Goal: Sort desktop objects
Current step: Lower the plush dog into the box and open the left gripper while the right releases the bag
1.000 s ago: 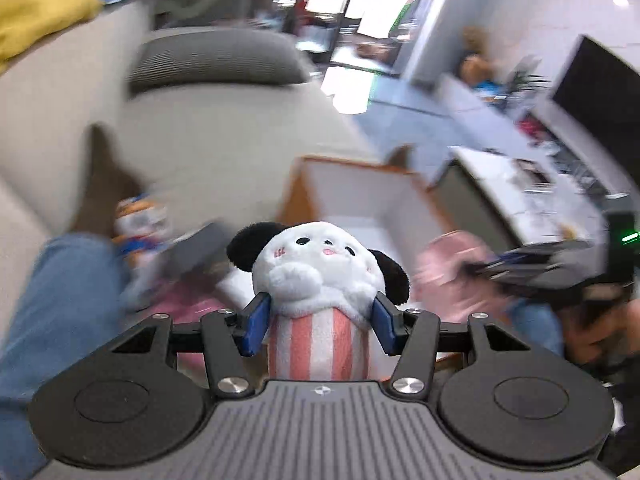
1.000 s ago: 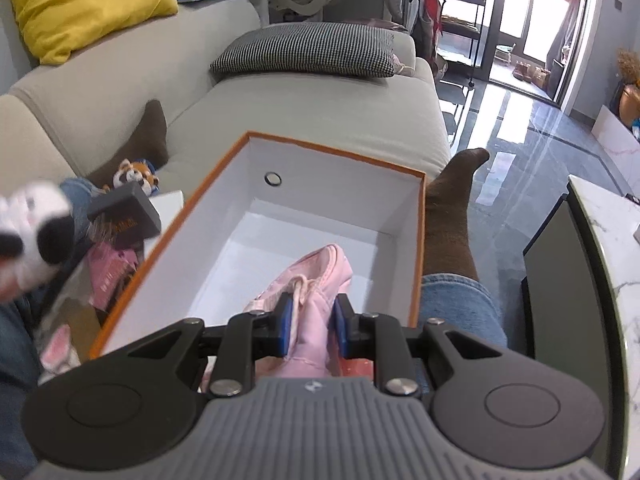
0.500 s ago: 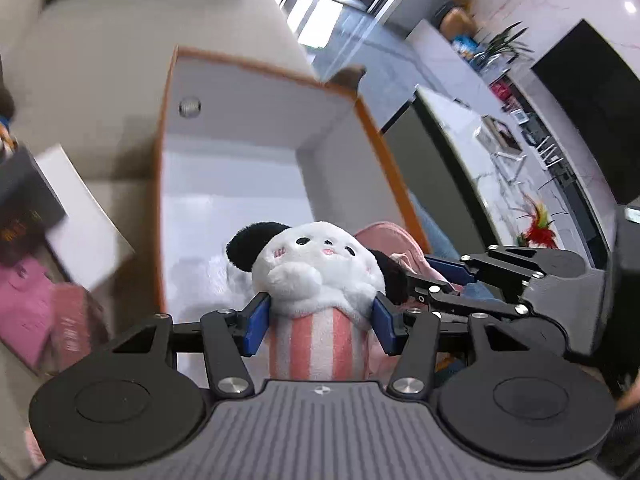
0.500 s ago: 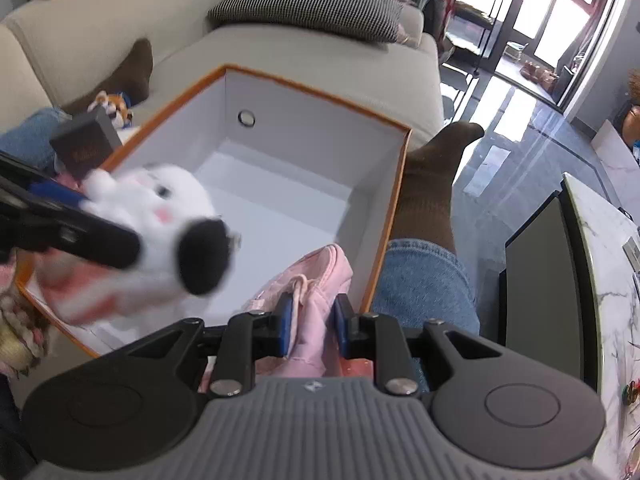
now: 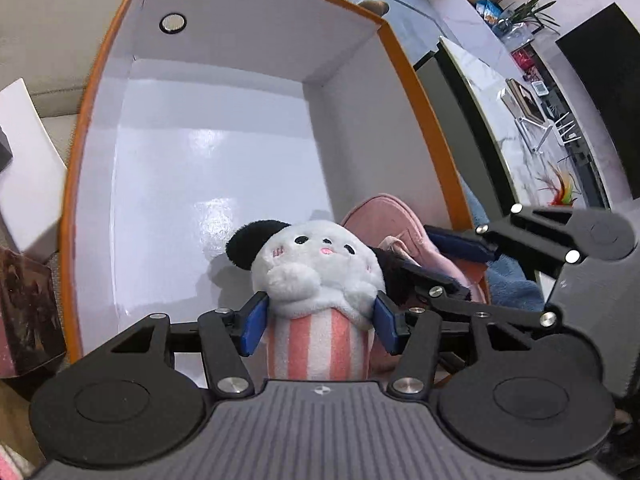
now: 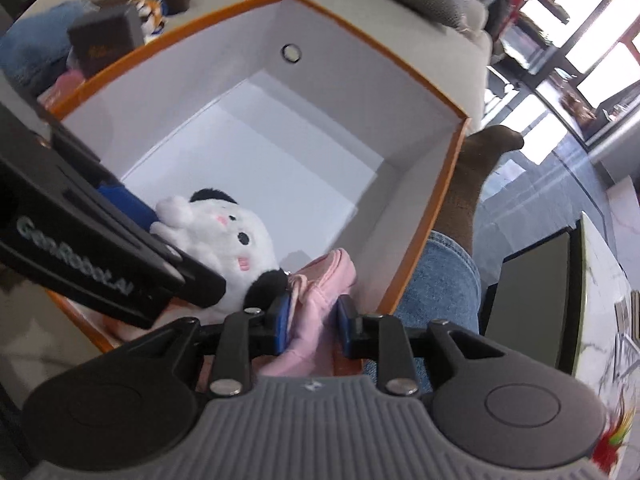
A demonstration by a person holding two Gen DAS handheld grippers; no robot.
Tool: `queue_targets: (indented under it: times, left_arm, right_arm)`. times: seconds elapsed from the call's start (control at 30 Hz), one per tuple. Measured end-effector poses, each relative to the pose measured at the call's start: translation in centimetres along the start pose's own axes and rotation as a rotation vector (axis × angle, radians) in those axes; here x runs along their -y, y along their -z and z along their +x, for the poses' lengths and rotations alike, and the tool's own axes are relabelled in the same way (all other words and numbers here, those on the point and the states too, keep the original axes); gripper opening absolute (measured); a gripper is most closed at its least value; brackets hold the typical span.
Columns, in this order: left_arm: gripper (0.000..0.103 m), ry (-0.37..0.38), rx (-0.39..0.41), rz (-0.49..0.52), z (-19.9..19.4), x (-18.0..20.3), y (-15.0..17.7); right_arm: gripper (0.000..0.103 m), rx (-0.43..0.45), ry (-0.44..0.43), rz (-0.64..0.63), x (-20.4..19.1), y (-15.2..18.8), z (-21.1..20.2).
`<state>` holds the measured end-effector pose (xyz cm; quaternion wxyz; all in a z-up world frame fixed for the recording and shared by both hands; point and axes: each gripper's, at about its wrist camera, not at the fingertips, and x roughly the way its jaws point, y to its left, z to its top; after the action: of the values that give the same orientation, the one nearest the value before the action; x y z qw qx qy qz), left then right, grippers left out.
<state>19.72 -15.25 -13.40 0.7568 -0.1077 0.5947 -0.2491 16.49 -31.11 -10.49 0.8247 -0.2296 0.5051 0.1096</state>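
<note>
My left gripper (image 5: 318, 322) is shut on a white panda plush (image 5: 316, 272) with a pink-striped body, held inside the near end of the orange-edged white box (image 5: 224, 152). The plush also shows in the right wrist view (image 6: 224, 236). My right gripper (image 6: 314, 328) is shut on a pink pouch (image 6: 320, 292) at the box's near right corner, beside the plush; the pouch shows in the left wrist view (image 5: 384, 216) too. The box floor (image 6: 256, 160) beyond them is bare.
A dark box (image 6: 106, 40) and a small tiger toy (image 6: 148, 8) lie left of the orange box on the sofa. A white card (image 5: 28, 160) and a dark carton (image 5: 28, 312) sit at the left. A leg in jeans (image 6: 440, 272) is right of the box.
My left gripper has carried the panda plush from over the sofa into the box and lowered it next to the pink pouch. The right gripper still holds the pouch, pushed a little further in.
</note>
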Motion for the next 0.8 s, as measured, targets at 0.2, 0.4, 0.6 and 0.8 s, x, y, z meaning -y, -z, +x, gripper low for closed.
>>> queue_targets:
  times: [0.2, 0.4, 0.6, 0.8]
  left_arm:
    - [0.069, -0.005, -0.028, 0.017, 0.8, 0.1, 0.1]
    - [0.07, -0.061, -0.101, 0.129, 0.2, 1.0, -0.4]
    - [0.064, -0.08, -0.146, 0.19, -0.7, 1.4, 0.1]
    - [0.053, -0.006, -0.052, 0.058, -1.4, -0.1, 0.5]
  right_arm:
    - [0.031, -0.049, -0.036, -0.084, 0.1, -0.6, -0.1]
    - [0.035, -0.084, -0.058, -0.156, -0.2, -1.1, -0.3]
    - [0.037, -0.111, -0.11, -0.157, 0.4, -1.4, -1.0]
    - [0.036, -0.117, -0.133, -0.136, 0.7, -1.3, -1.4]
